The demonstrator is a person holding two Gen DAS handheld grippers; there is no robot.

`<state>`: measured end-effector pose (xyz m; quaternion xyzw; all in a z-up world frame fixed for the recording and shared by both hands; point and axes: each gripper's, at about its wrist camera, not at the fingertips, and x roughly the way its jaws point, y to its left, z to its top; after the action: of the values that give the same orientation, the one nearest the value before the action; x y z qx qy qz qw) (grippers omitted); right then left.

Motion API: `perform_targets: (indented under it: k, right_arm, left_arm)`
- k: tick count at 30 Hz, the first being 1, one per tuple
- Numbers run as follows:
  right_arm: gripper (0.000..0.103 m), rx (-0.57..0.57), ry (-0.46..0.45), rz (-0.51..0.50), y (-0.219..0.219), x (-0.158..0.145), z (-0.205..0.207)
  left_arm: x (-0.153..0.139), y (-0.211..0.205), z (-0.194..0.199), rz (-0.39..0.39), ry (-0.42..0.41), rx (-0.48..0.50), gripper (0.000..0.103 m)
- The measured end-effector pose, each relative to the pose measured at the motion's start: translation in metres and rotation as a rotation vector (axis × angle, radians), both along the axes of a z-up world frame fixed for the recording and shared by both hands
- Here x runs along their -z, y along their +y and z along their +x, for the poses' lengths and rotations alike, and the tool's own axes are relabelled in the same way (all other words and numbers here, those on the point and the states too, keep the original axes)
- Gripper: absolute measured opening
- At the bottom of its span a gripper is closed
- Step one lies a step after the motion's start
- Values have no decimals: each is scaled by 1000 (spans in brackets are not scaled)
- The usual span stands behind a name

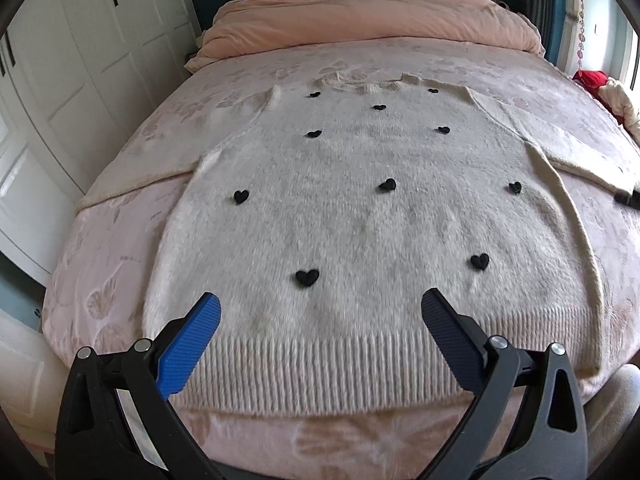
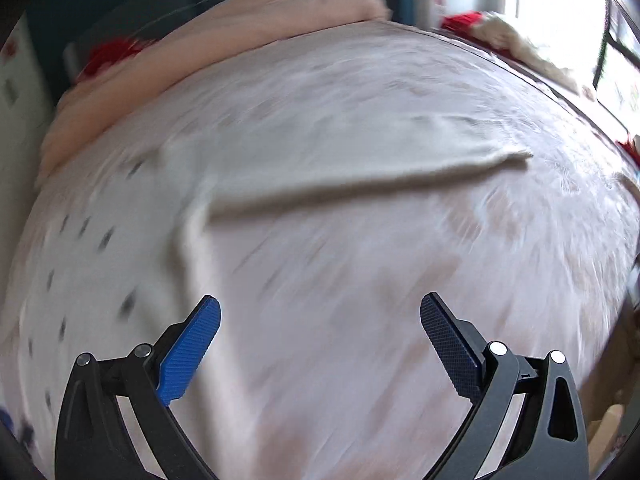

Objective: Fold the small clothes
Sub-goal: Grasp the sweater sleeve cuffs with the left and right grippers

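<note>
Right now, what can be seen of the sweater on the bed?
The sweater is a fuzzy cream knit dotted with small black hearts, with a ribbed hem and a ribbed neckline. It lies flat, front up, on the pink bedspread, hem toward the camera, both sleeves spread outward. The right sleeve looks blurred in the right wrist view. Neither gripper touches it; the left gripper hovers open above the hem.

One cream sweater (image 1: 360, 216) lies on the bed (image 1: 120, 240), carrying eleven black hearts (image 1: 307, 277): two nearest its ribbed hem, three in the row above, two higher, one alone above those, then two near the collar. Its sleeves number two, one to each side of the body. One peach duvet (image 1: 372, 20) is bunched beyond the sweater's collar. Two grippers appear, left (image 1: 320, 312) and right (image 2: 320, 312), each with two fingers.
</note>
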<state>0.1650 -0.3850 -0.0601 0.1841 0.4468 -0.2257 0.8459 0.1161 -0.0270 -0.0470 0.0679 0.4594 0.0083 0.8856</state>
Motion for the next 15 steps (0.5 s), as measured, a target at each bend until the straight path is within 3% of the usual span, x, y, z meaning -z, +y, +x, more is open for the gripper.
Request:
perform_targets:
  k: [6,9,11,12,13,14,15]
  right_arm:
    - [97,372,-99,238,-184,39,25]
    - [89,490,-170,368,-234,60,29]
    - [81,526,-231,378,-247,62,34]
    - [59,516,-240,371,-249,62,40]
    - [21,501,-239,377,-253,62,46]
    - [14,475,-244,407,-253,62,56]
    - [14,453,-271,420,-249,57,63]
  left_arm:
    - [13,1,20,-33,41,-22,98]
    - [19,3,26,-20,53,-31,98]
    - [23,6,30,-20,62,-40,98]
    - [25,7,30,-19,64,-43,98]
    - [26,8,32,-21,66,-44,98]
    - [27,9,34,-21,67,-45,98]
    - [28,11,36,-22,67,-47,98]
